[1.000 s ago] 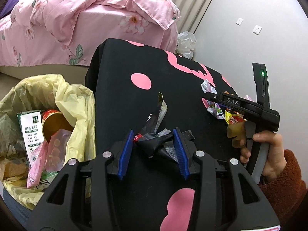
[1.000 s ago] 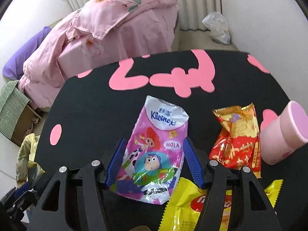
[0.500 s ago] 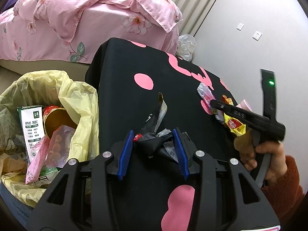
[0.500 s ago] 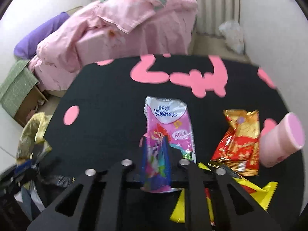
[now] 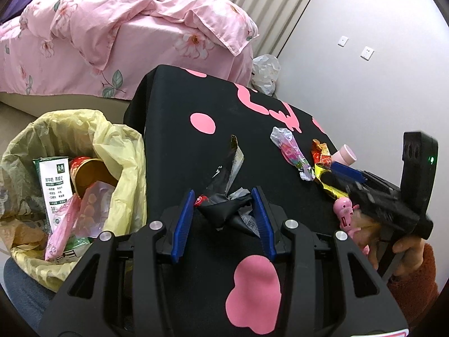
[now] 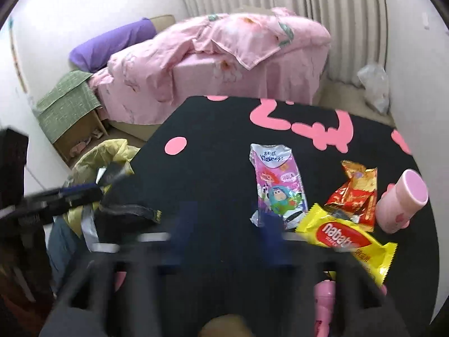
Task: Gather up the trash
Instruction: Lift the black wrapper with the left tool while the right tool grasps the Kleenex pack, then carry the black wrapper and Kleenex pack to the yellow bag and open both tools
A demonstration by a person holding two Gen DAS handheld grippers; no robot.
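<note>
Two claws: your left claw [image 5: 226,219] grips the crumpled black wrapper [image 5: 224,205] above the bench [image 5: 174,146]; your right claw [image 6: 224,236] is opening, empty, the tissue packet [image 6: 277,185] lying just ahead.

blurred right claw [image 6: 224,236] opening, empty, beside tissue pack [image 6: 277,185].

Black pink-patterned table [image 6: 213,168], wrappers [image 6: 277,185], cup [image 6: 401,205]

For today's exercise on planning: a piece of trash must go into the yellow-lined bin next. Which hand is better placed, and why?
Left. The left gripper is shut on the black wrapper, beside the yellow-lined bin. The right gripper is opening, empty, farther away.
</note>
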